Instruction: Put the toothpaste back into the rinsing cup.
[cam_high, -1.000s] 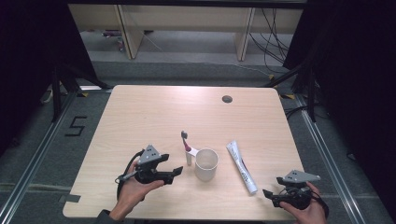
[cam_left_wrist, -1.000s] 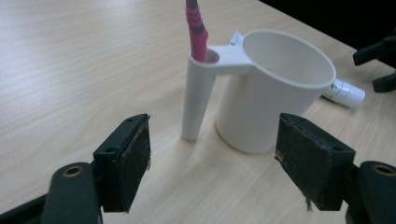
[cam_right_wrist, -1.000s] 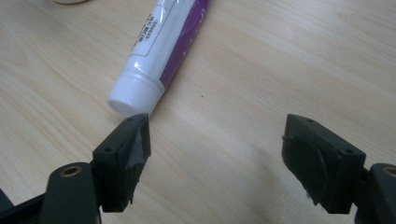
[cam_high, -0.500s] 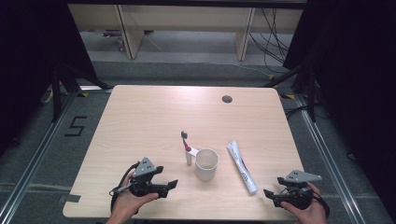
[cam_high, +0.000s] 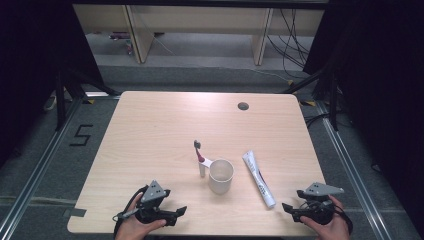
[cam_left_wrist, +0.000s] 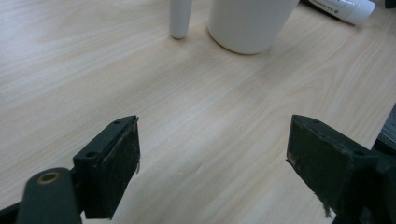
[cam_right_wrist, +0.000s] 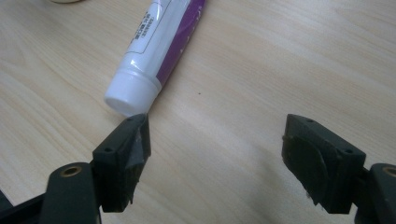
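The toothpaste tube (cam_high: 258, 178) lay flat on the table (cam_high: 150, 130), right of centre near the front edge, its white cap (cam_right_wrist: 129, 95) towards the person. The right gripper (cam_high: 294, 209) rested at the front right corner, just beside the cap, its jaws spread wide and holding nothing; in the right gripper view the cap sat just above the left jaw tip, apart from it. A white cup (cam_high: 221, 175) stood upright left of the tube, with a toothbrush (cam_high: 199, 157) standing just beside it. The left gripper (cam_high: 176, 214) sat at the front left edge, jaws likewise wide and empty, pointed towards the cup.
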